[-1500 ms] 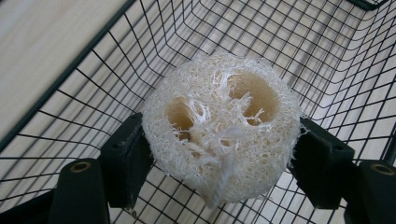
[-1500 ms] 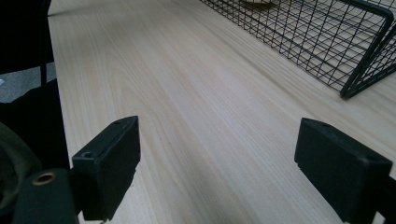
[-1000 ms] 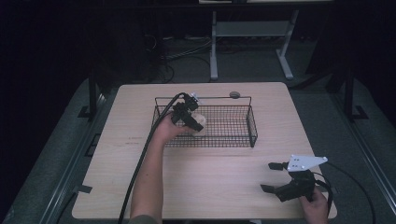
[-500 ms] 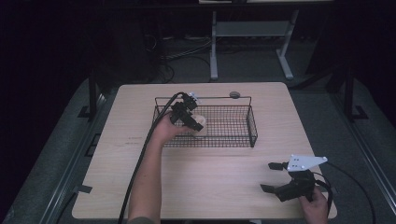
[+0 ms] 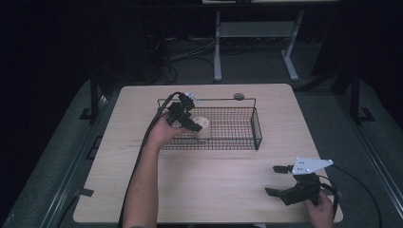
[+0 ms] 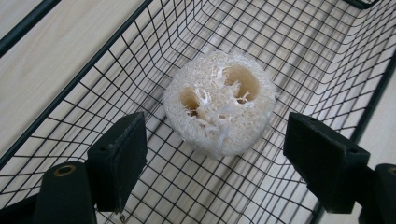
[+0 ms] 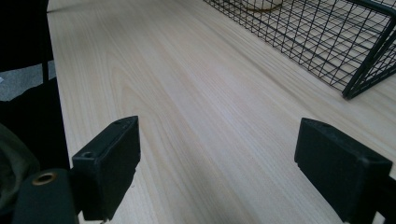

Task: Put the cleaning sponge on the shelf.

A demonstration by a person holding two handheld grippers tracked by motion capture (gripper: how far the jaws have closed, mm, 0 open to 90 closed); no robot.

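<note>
A pale round loofah piece [image 6: 219, 109] with two holes in its face lies on the floor of the black wire basket [image 6: 70, 79]. My left gripper [image 6: 219, 142] hangs over it, open, with its jaws wide apart on either side and not touching it. In the high view the left gripper [image 5: 192, 124] sits inside the left end of the basket [image 5: 256, 129], next to the loofah [image 5: 203, 128]. My right gripper [image 5: 274, 180] rests low at the table's front right, open, with bare wood between its jaws [image 7: 219, 154].
The basket corner [image 7: 359, 70] stands ahead and to the right of the right gripper. A small dark round disc [image 5: 239, 96] lies near the table's far edge. A white metal stand [image 5: 256, 33] is on the floor behind the wooden table [image 5: 214, 190].
</note>
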